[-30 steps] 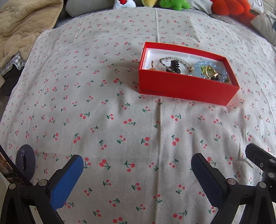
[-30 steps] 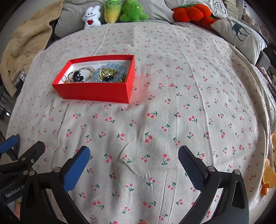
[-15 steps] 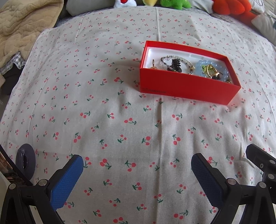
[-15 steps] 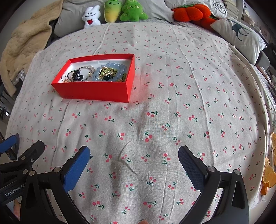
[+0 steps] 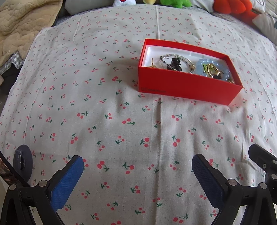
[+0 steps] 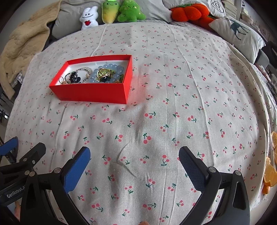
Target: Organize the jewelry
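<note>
Holding wide, both claws unchanged; box unmoved.

You have a bed covered by a cherry-print sheet, creased lightly in places. A red box sits directly on it. Beyond the box, at the bed's far edge, plush toys line up; left of the box a beige blanket overlaps the sheet's edge.

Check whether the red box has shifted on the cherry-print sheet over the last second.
No. The red box keeps its place against the same cherry prints on the sheet beside its front wall.
</note>
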`<state>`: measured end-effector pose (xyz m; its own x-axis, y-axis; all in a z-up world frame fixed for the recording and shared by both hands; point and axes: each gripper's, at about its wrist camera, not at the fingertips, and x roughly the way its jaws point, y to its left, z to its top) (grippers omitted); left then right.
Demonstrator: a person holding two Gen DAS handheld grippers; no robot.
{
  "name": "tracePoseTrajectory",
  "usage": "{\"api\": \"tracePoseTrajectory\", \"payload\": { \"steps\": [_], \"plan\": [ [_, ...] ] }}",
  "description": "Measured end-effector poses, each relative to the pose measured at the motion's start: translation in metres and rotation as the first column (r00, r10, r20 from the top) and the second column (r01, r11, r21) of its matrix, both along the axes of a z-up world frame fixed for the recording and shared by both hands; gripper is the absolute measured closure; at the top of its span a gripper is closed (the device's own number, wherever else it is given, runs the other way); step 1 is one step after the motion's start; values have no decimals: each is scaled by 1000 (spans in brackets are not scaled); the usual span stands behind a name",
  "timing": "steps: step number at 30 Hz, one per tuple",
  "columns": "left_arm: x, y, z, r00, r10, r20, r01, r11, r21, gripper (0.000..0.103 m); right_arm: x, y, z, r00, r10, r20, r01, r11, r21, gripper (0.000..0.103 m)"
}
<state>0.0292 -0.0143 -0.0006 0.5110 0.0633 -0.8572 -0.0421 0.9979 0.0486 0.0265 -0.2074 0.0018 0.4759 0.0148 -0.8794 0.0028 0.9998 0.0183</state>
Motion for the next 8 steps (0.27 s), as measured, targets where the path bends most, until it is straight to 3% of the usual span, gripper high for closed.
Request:
{"api": "tracePoseTrajectory", "payload": {
  "steps": [8],
  "plan": [
    [12,0,-12,1000,-14,24,14,1000,-27,1,8,0,-8,1000,-27,12,27,999,-29,0]
  ]
}}
